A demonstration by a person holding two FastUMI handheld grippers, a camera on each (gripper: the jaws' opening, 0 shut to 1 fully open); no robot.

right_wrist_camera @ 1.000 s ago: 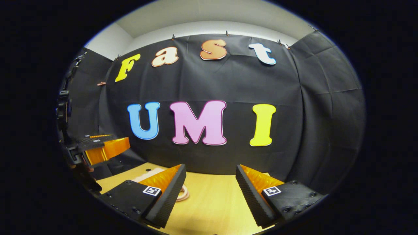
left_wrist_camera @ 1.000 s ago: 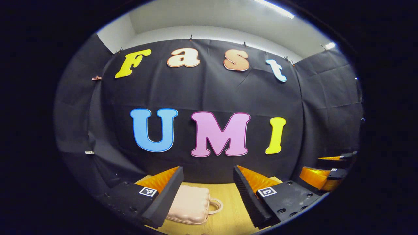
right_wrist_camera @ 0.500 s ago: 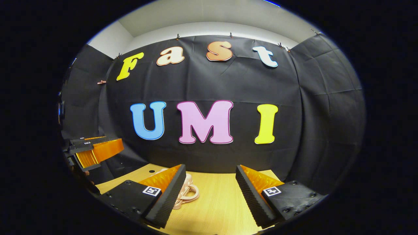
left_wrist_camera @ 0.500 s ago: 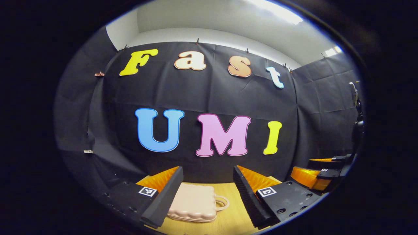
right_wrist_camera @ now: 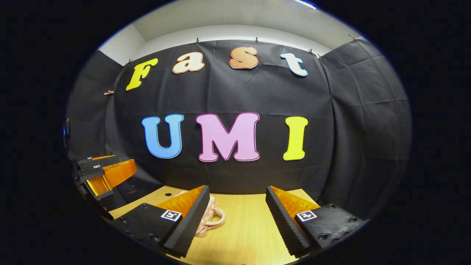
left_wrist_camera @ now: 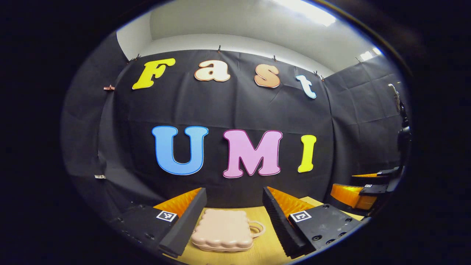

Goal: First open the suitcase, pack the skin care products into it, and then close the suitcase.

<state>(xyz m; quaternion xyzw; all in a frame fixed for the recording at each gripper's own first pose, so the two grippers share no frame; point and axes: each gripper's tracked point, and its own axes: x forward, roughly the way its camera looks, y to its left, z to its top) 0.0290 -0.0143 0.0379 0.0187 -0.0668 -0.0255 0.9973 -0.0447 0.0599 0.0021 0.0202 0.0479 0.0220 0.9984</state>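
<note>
Pink suitcase [left_wrist_camera: 222,233] lies flat & shut, bottom centre of left gripper view, framed by left gripper [left_wrist_camera: 233,217] fingers spread wide, empty; right gripper [right_wrist_camera: 237,217] also wide, empty, over bare surface [right_wrist_camera: 243,235], case handle [right_wrist_camera: 213,217] lower left; fits pre-open or just-closed; skin care unseen.

Left gripper [left_wrist_camera: 233,224] level, jaws wide apart, nothing held. Right gripper [right_wrist_camera: 235,221] likewise.
</note>
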